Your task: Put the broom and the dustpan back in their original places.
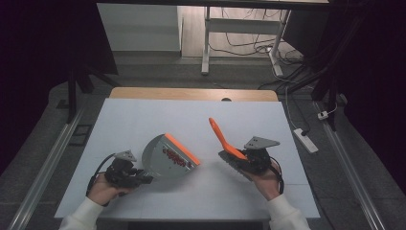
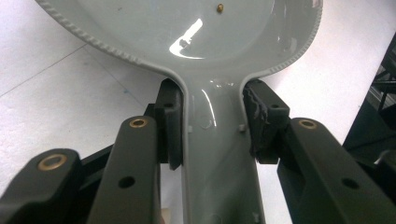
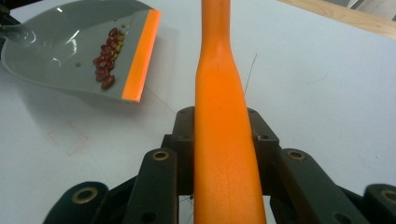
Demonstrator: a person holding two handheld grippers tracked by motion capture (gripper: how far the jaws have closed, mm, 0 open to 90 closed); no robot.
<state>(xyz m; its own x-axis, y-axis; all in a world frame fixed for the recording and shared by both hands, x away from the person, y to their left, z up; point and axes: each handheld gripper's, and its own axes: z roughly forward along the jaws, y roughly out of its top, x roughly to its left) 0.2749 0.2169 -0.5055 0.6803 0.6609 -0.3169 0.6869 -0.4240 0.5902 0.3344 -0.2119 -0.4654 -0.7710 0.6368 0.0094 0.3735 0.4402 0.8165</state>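
The left gripper (image 1: 143, 178) pinches the grey handle of the dustpan (image 1: 165, 160). The pan sits on the table (image 1: 143, 120), near the front. Red beans (image 3: 108, 58) lie inside it, by its orange edge. The right gripper (image 1: 242, 165) pinches the brush (image 1: 225, 141), held up just right of the pan. No loose beans show on the table, so the sweeping looks done. I think emptying the pan is left.

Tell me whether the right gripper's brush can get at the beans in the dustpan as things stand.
Probably yes. The beans lie in the dustpan by its orange lip, which faces the brush held in the right gripper. The table between them looks bare. The left gripper holds the dustpan's handle.
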